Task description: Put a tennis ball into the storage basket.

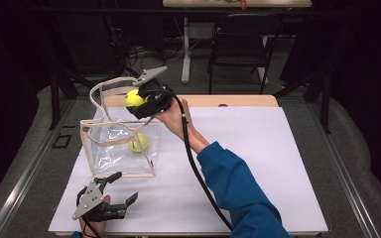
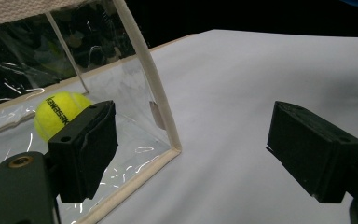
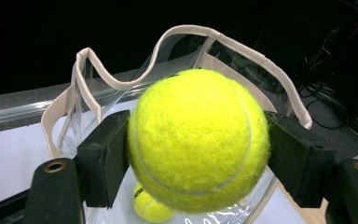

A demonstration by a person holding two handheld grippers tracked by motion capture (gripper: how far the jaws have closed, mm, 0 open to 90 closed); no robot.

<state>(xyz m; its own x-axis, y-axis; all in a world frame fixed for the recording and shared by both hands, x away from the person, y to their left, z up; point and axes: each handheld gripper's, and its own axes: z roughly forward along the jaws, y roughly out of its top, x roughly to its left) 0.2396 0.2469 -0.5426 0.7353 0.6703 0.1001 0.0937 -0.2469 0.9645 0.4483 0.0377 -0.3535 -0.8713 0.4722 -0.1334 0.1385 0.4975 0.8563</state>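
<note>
A white-topped table (image 1: 258, 163) stands in a dark room, with a black chair (image 1: 240, 42) behind it. A clear bag (image 1: 119, 144) with beige trim stands upright at the table's left, a second tennis ball (image 1: 139, 144) inside. Above its open mouth, the right gripper (image 1: 141, 101) clamps a tennis ball (image 1: 134, 98) between its fingers. The left gripper (image 1: 124, 191) lies near the bag's front corner, fingers spread wide, empty.

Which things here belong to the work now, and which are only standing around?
In the job:
- right gripper, shut on a tennis ball
- clear bag
- second ball inside the bag
- left gripper, open beside the bag

Just standing around:
- folding chair
- far table
</note>
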